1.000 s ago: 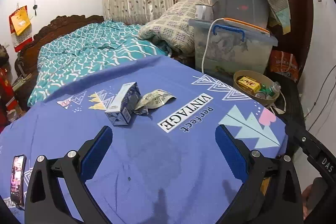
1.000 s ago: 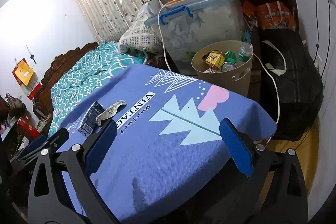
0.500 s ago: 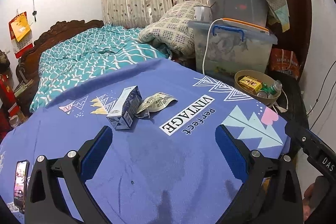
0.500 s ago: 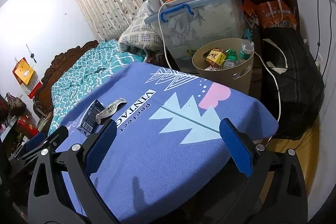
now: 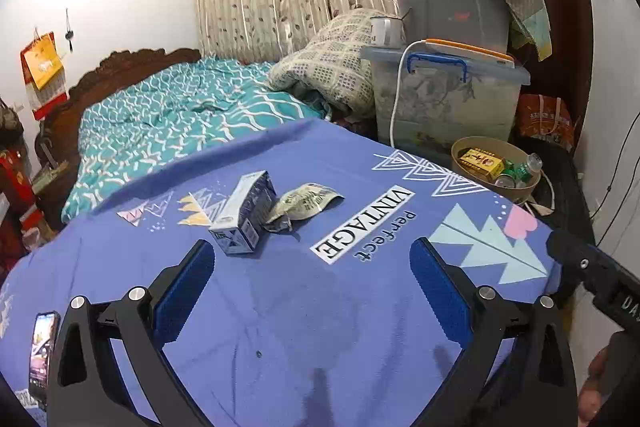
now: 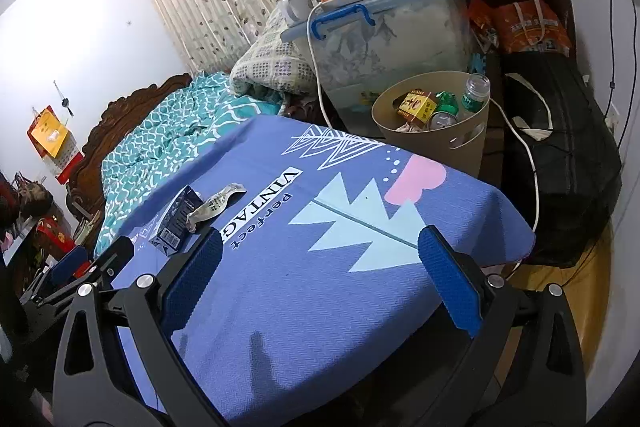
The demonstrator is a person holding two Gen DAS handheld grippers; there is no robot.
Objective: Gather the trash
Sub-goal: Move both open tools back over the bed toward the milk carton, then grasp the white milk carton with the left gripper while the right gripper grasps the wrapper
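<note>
Both grippers wide open, empty: your left gripper [image 5: 310, 283] just short of the small carton [image 5: 245, 215] mid-cloth, crumpled wrapper [image 5: 302, 205] touching its right side. Carton likely light, crushable; pinch its long sides gently. Bin [image 6: 434, 143] beyond the far edge
</note>
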